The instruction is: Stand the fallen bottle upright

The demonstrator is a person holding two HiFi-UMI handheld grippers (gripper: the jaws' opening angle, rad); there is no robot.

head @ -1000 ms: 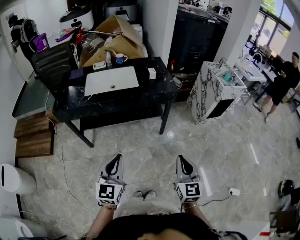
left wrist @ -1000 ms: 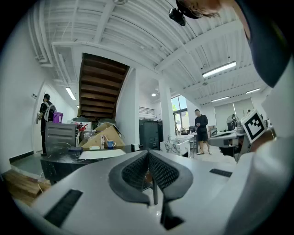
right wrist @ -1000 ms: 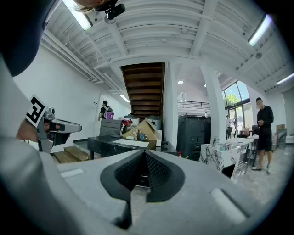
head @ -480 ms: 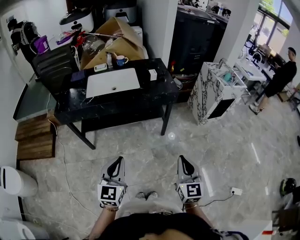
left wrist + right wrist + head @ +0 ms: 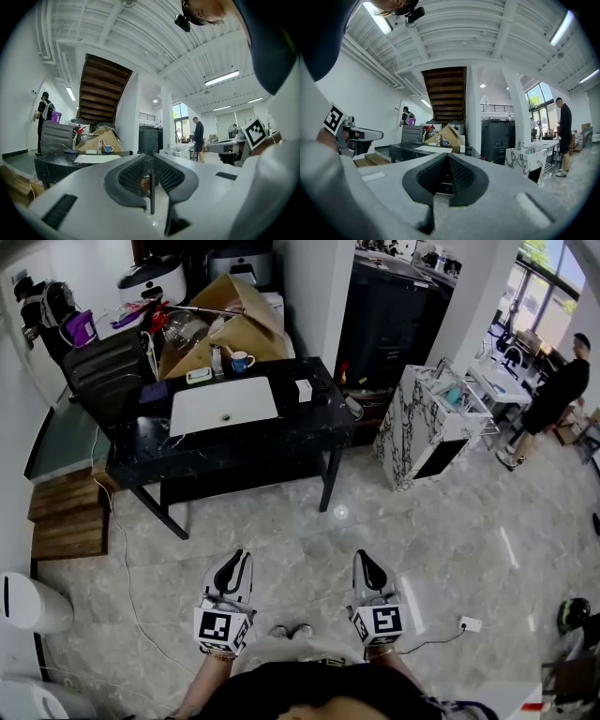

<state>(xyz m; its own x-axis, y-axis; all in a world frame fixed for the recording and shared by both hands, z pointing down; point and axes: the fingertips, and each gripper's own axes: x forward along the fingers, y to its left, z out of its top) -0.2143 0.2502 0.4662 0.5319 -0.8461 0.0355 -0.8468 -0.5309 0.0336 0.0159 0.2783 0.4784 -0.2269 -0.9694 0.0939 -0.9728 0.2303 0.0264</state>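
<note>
Nothing started yet, lol
Left hand-held gripper (image 5: 239, 557) and right hand-held gripper (image 5: 363, 557) both closed, empty, well short of the bench (image 5: 309, 423).

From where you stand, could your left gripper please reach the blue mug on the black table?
Probably not: the left gripper hangs by your body, a stretch of floor away from the table, and the mug sits at its far side.

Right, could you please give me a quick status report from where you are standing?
Left gripper and right gripper empty, jaws shut, held level. Black table ahead; fallen bottle not made out from here. Only tiled floor between.
</note>
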